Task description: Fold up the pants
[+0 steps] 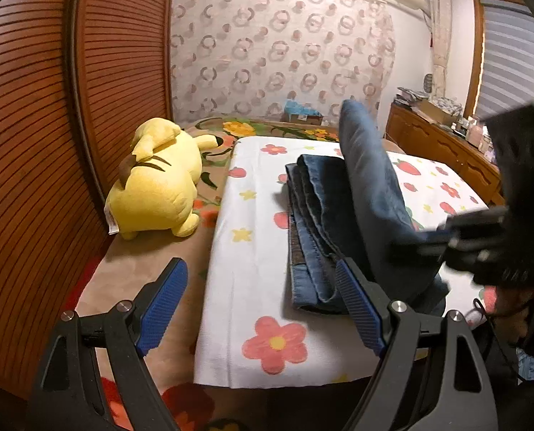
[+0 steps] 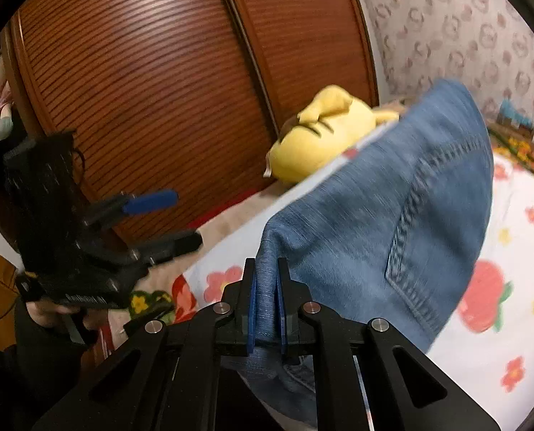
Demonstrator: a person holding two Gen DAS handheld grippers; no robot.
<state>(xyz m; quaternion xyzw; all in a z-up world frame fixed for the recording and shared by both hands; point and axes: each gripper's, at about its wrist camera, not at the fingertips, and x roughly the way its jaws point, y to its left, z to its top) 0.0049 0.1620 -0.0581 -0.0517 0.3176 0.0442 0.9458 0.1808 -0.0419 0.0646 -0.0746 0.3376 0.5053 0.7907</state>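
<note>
Your right gripper (image 2: 267, 309) has its jaws clamped on the jeans (image 2: 374, 215), limp heavy denim lifted above the bed (image 1: 252, 287), while your left gripper (image 1: 263, 305) gapes empty, so pinch the thick seams.

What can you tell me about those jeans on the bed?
The jeans are blue denim with stitched seams and a back pocket. They are partly folded on a white sheet printed with flowers and strawberries. One section is lifted upright, its edge pinched in the right claw. The left claw is open, with nothing held between its fingers.
</note>
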